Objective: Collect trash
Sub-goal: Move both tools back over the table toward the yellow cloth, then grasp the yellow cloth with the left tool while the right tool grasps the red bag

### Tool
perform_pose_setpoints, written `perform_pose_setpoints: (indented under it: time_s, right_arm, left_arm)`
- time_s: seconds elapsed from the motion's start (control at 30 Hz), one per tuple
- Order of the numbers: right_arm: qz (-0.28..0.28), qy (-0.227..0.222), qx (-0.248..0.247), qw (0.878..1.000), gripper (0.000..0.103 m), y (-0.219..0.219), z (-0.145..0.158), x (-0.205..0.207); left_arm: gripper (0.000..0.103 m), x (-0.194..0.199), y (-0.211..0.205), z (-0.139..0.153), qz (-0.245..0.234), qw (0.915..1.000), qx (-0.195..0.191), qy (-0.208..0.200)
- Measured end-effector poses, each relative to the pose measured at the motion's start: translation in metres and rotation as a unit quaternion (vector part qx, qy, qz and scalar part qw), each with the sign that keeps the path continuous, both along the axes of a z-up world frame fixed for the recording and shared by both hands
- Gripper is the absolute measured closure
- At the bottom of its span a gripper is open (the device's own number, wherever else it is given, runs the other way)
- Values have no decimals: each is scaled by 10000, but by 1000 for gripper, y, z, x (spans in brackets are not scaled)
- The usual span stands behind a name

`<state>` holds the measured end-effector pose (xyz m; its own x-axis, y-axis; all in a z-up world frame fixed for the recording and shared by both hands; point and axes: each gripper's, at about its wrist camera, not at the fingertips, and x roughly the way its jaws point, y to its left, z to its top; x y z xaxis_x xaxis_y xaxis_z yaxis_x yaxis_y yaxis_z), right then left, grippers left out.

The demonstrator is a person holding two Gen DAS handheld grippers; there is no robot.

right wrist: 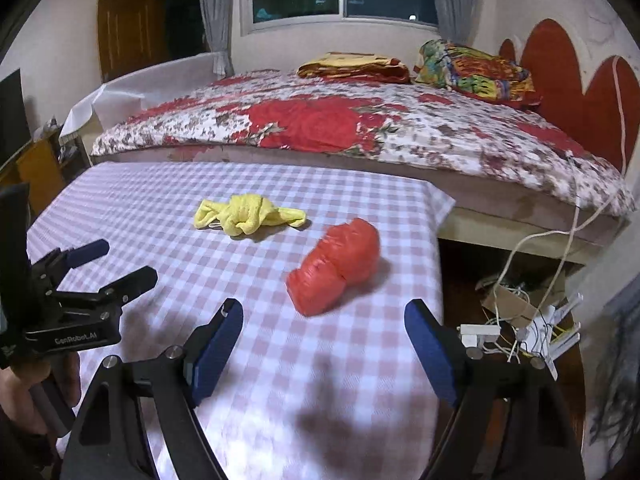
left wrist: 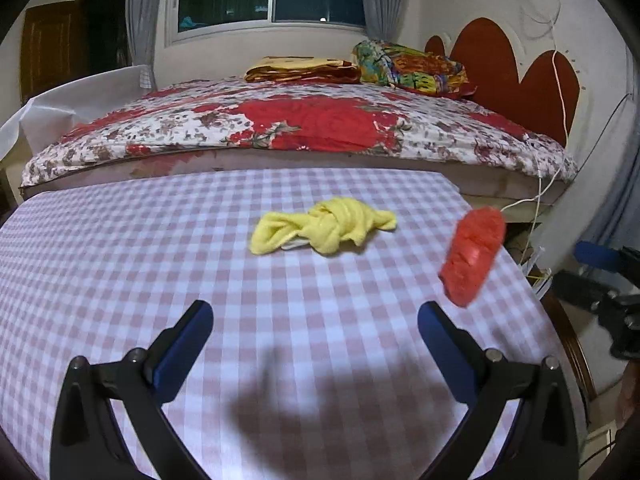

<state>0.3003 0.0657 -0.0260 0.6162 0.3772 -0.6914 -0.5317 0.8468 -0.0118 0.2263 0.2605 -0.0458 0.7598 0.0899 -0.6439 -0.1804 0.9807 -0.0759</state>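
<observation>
Both my claws are tipped forward and down right now. Left gripper has its jaws spread wide, blue pads facing each other with nothing pinched between them. Right gripper is the same deal, jaws apart and empty. From the right one I can see the left off to its left side, fingers splayed, with a hand wrapped around its handle just below it.
</observation>
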Motion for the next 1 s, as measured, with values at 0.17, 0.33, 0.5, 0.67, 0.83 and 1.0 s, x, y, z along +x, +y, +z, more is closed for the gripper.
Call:
perform_pose_setpoints:
  time_s: [0.17, 0.33, 0.5, 0.67, 0.83, 1.0]
  right_arm:
    - [57, 250, -235, 9994, 19, 25, -27, 35]
    - [138, 573, -484, 9971, 33, 43, -55, 75]
    - [94, 642, -578, 9962, 53, 49, -67, 113]
    - [69, 653, -513, 9965, 61, 51, -70, 141]
    - [155, 619, -413, 9971, 70, 52, -69, 148]
    - [193, 617, -297, 9975, 75, 50, -66, 145]
  left_arm:
    - [1, 24, 7, -13, -24, 9999, 63, 107]
    - [1, 54, 15, -25, -21, 9998, 28, 210]
    - [1, 93, 18, -31, -103, 9993, 143, 324]
    - [1, 122, 15, -40, -251, 9984, 283, 425]
    - [6, 136, 9, -47, -424, 9967, 374, 587]
    - [34, 147, 2, -52, -657, 9947, 151, 774]
